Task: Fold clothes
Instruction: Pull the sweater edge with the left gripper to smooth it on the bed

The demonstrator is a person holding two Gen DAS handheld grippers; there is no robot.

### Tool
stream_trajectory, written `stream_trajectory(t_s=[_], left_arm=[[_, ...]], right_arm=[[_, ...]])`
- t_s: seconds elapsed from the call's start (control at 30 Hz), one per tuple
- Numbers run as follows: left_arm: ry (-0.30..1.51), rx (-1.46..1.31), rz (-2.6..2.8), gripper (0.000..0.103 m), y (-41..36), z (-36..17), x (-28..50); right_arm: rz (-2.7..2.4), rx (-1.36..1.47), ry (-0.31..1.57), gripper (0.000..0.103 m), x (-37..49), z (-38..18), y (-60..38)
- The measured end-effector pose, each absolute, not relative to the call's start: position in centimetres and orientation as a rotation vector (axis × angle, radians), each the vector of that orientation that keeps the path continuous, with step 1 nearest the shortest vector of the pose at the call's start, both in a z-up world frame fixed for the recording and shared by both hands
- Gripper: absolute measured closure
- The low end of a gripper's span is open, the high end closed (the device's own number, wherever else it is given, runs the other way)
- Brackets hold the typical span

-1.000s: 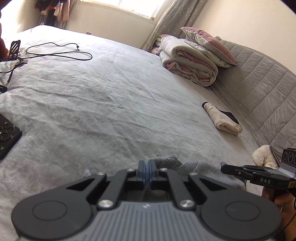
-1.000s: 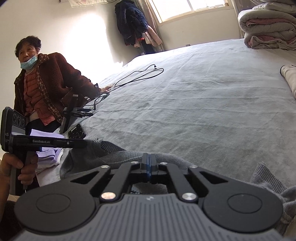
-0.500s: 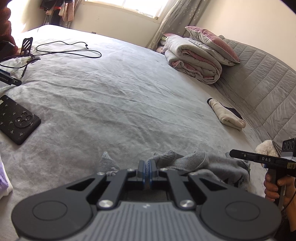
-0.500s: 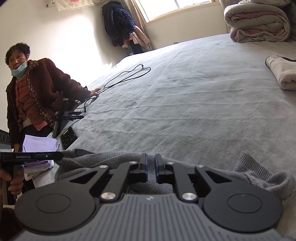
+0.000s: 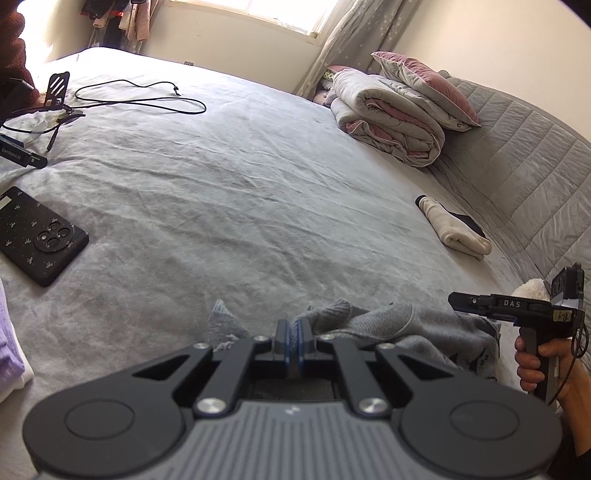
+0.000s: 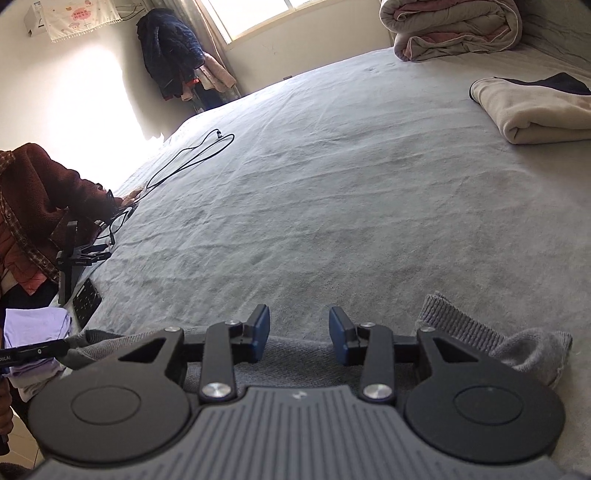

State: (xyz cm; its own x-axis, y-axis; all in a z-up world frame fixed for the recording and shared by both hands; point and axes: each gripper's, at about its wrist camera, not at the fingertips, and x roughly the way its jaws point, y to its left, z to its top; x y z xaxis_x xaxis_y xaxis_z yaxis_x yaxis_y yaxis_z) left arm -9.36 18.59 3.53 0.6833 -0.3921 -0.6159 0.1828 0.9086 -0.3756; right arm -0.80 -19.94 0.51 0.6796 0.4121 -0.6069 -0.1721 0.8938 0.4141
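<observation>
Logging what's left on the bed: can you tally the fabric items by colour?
Grey: 1, the sweater held in the left gripper
Cream: 1, the folded garment
Lilac: 1, the folded stack
Grey-pink: 1, the rolled quilt
Total: 4

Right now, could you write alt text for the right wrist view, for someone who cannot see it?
An open two-finger right gripper hovers over a crumpled grey sweater at the near edge of a wide grey bed. Farther off lie a folded cream garment, a black cable and a rolled quilt.
</observation>
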Motion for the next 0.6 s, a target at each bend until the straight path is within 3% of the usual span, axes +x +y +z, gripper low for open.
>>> stream_trajectory(t_s=[0.6], left_arm=[[0.767,-0.296,-0.337,0.099,19.2,3.5,-10.4]], right_arm=[[0.393,0.291,0.804,0.063,-0.6,0.1,-18.7]])
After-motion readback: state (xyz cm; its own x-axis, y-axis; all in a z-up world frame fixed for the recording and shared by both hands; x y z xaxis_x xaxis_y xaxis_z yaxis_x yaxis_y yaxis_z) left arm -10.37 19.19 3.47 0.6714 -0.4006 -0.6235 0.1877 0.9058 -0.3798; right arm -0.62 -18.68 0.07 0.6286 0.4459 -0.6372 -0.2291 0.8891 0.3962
